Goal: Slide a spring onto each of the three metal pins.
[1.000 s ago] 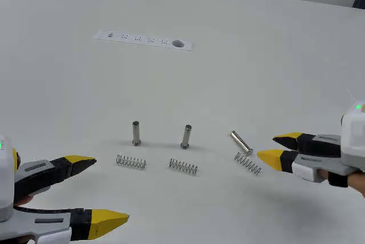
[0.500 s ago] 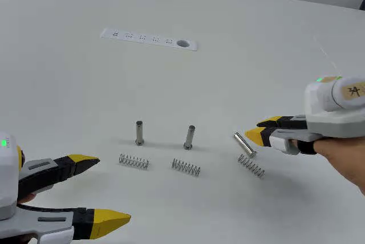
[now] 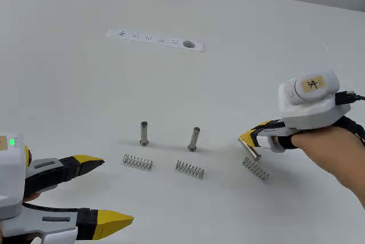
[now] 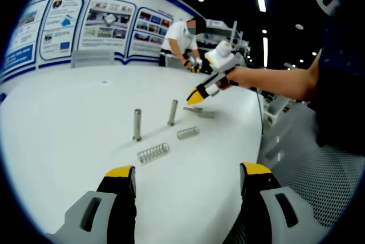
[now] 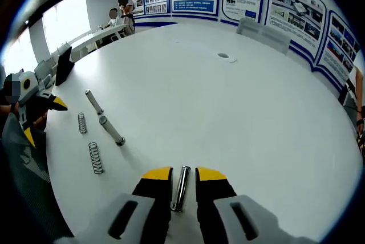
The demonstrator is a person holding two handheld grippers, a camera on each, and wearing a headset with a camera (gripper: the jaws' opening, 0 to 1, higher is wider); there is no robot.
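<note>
Bright, even overhead light — soft shadows, fisheye-warped edges

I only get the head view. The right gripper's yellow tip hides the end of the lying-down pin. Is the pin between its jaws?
Observer: Yes, the right gripper view shows the lying pin running between the jaws of the right gripper; whether they pinch it, I can't tell.
Operator: Is anybody else in the room?
Observer: The left gripper view shows a person in a white top beyond the table.
Operator: What's on the wall?
Observer: Blue and white posters.
</note>
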